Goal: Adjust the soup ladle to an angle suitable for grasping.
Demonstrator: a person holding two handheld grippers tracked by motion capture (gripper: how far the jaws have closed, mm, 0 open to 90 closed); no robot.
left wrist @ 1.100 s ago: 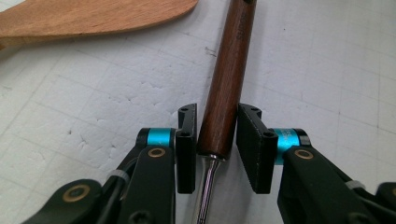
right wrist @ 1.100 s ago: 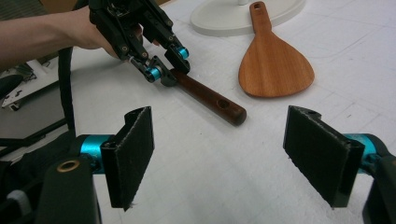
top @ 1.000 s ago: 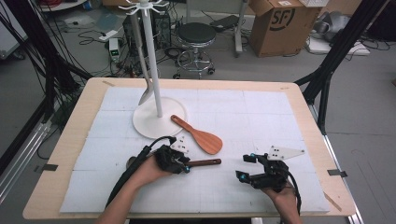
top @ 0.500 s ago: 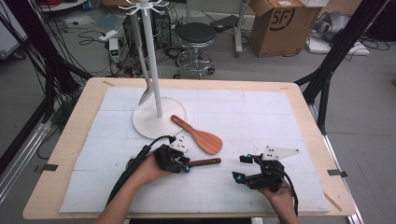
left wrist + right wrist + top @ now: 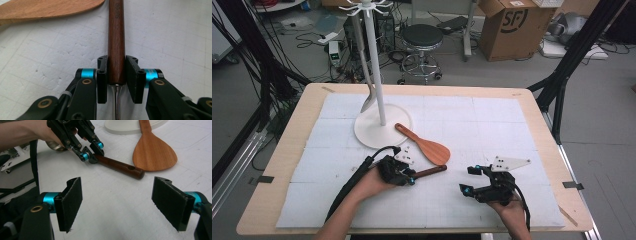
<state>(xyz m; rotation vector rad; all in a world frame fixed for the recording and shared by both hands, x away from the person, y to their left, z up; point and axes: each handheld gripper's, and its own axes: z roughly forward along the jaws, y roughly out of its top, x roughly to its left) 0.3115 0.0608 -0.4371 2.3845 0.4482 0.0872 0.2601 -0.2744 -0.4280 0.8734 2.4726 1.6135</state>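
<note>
Right hand-held gripper (image 5: 473, 180) has drawn back slightly.

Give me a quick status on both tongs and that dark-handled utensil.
Left tongs shut on dark wooden handle, low over the mat. Right tongs open, empty. Wooden spatula lies just beyond the handle tip, close by.

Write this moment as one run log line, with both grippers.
left gripper: shut on dark wooden handle | right gripper: open, holds nothing | wooden spatula: on table

Two tongs (image 5: 411, 176) (image 5: 471, 180), one dark-handled utensil (image 5: 430, 172), one wooden spatula (image 5: 424, 145), one white stand (image 5: 382, 127).
</note>
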